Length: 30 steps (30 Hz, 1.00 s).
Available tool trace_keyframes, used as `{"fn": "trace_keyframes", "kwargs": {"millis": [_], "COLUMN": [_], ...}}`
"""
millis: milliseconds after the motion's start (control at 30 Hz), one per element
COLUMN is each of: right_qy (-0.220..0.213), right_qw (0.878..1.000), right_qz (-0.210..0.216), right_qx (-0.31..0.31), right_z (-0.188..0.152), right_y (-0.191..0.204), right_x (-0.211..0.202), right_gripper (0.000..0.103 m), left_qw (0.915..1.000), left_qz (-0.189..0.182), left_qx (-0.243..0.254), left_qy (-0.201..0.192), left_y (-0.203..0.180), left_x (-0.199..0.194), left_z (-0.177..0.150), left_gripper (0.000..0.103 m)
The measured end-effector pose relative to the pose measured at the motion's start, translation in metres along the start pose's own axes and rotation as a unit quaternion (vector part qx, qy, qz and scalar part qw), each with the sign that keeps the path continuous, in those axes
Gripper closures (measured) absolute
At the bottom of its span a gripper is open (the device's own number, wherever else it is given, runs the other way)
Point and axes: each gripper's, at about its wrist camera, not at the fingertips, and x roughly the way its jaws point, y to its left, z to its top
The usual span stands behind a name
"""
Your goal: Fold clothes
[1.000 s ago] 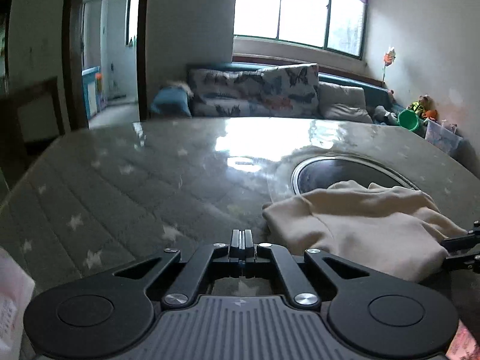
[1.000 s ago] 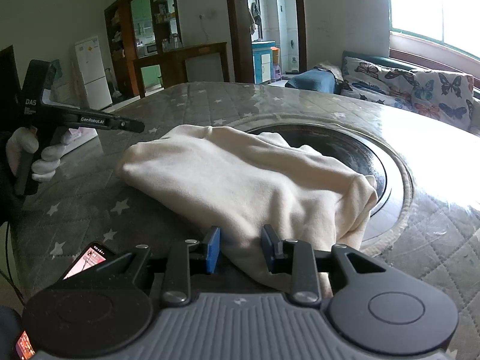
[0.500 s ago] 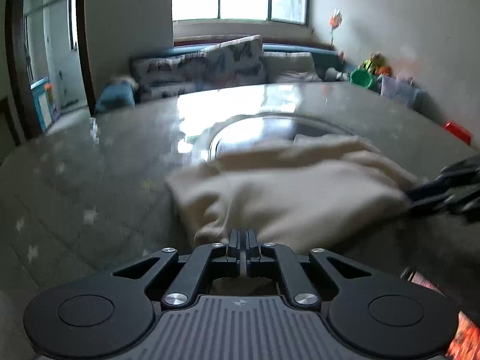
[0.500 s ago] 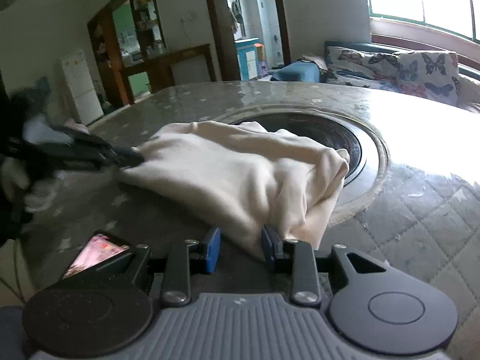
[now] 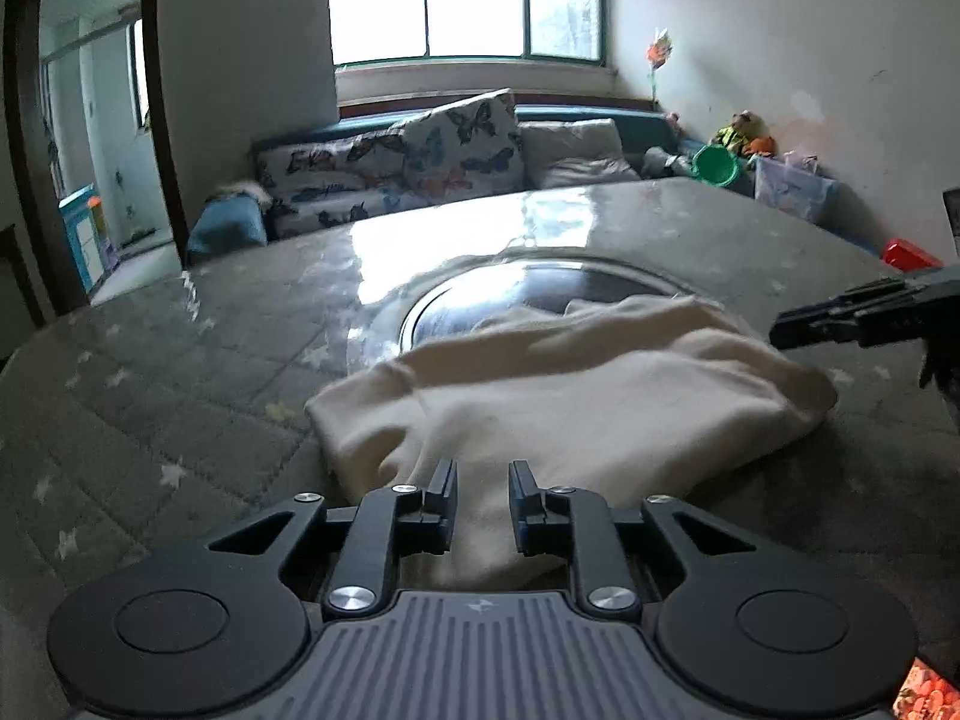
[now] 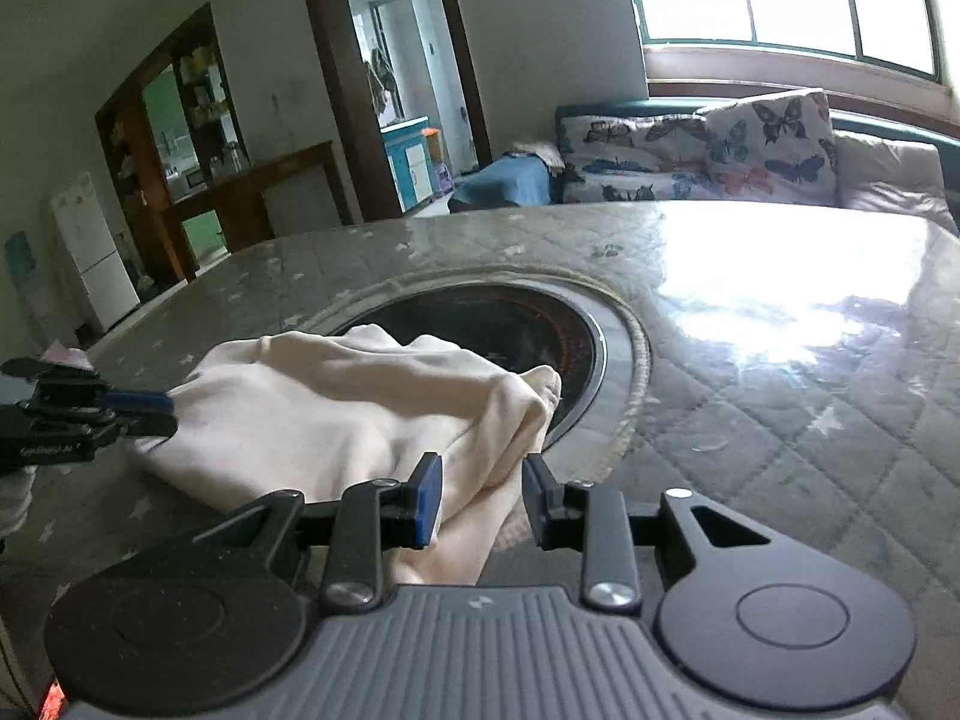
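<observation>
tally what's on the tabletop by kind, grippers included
Cream garment: 1
Round black inset in table: 1
Grippers: 2, left gripper, right gripper
Total: 4

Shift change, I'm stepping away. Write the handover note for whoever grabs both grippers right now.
Left gripper: jaws have just been opening. They stand apart with the near edge of the cream garment between them, not clamped.
Right gripper: jaws apart around a bunched corner of the garment. Whether it is pinched is unclear.
Garment: rumpled heap on the quilted table, partly over the round dark inset.
Done: loosely bundled at most.
Left: probably take firm grips, flatten it, finish folding.
</observation>
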Motion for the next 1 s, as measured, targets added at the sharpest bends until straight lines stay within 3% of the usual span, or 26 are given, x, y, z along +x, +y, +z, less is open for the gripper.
{"fn": "trace_keyframes", "kwargs": {"millis": [100, 200, 300, 400, 500, 567, 600, 633, 767, 867, 900, 1000], "right_qy": [0.009, 0.015, 0.007, 0.007, -0.016, -0.022, -0.019, -0.011, -0.004, -0.004, -0.007, -0.007], "right_qw": [1.000, 1.000, 0.999, 0.998, 0.997, 0.997, 0.997, 0.997, 0.998, 0.999, 0.999, 0.999], "right_qz": [0.000, -0.005, -0.048, -0.054, -0.055, -0.039, -0.030, -0.024, -0.025, -0.032, -0.041, -0.047], "right_qx": [0.009, 0.010, -0.017, -0.028, -0.054, -0.067, -0.071, -0.075, -0.053, -0.033, -0.029, -0.012], "right_z": [0.004, 0.003, 0.004, 0.004, 0.008, 0.012, 0.013, 0.014, 0.011, 0.010, 0.009, 0.009], "right_y": [-0.004, -0.005, 0.003, 0.007, 0.020, 0.031, 0.035, 0.039, 0.032, 0.024, 0.021, 0.011], "right_x": [0.019, 0.032, 0.032, 0.029, 0.021, 0.022, 0.025, 0.030, 0.038, 0.041, 0.040, 0.043], "right_gripper": [0.082, 0.097, 0.097, 0.096, 0.093, 0.080, 0.066, 0.061, 0.056, 0.051, 0.044, 0.040], "left_qw": [0.9999, 1.0000, 1.0000, 0.9999, 0.9999, 0.9999, 0.9998, 0.9996, 0.9968, 0.9920, 0.9905, 0.9870], "left_qz": [0.001, -0.001, 0.000, -0.004, -0.001, 0.002, 0.007, 0.016, 0.061, 0.083, 0.084, 0.077], "left_qx": [-0.008, -0.005, 0.004, -0.007, -0.013, -0.015, -0.018, -0.022, -0.051, -0.093, -0.107, -0.138], "left_qy": [0.007, 0.008, 0.008, 0.013, 0.005, -0.005, -0.008, -0.006, 0.011, 0.019, 0.021, 0.030], "left_y": [0.004, 0.005, 0.005, 0.007, 0.007, 0.006, 0.006, 0.007, 0.017, 0.031, 0.035, 0.045], "left_x": [0.003, 0.004, 0.004, 0.005, 0.004, 0.002, 0.003, 0.006, 0.019, 0.022, 0.023, 0.026], "left_z": [-0.005, -0.006, -0.009, -0.006, 0.003, 0.009, 0.012, 0.014, 0.015, 0.010, 0.008, 0.004], "left_gripper": [0.083, 0.082, 0.081, 0.081, 0.076, 0.068, 0.056, 0.054, 0.054, 0.037, 0.031, 0.028]}}
